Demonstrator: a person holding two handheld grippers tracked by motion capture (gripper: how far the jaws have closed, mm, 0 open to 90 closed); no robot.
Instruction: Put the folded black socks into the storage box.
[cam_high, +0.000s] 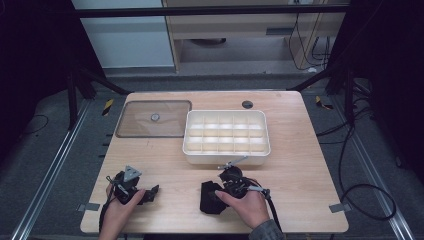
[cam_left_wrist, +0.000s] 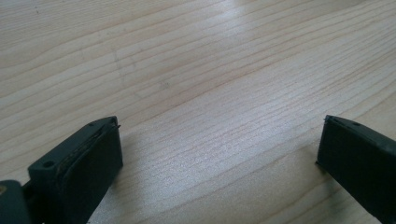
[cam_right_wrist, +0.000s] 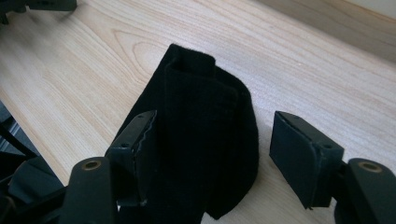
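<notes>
Near the front edge of the desk (cam_high: 295, 200), the right gripper (cam_right_wrist: 212, 154) is standing with its jaws apart around a folded black cloth (cam_right_wrist: 201, 140); one pad is touching the fabric, the other is clear of it, so the cloth is lying on the wood and is not being squeezed. To my judgement, the person is just preparing to grasp it, and the next move is asking for closing the jaws on the thick fold before lifting. The left gripper (cam_left_wrist: 215, 154) is resting wide open and holding nothing. Farther away, the white compartment box (cam_high: 226, 134) is waiting, probably as the destination, and beside it the transparent lid (cam_high: 154, 119) is lying flat.
</notes>
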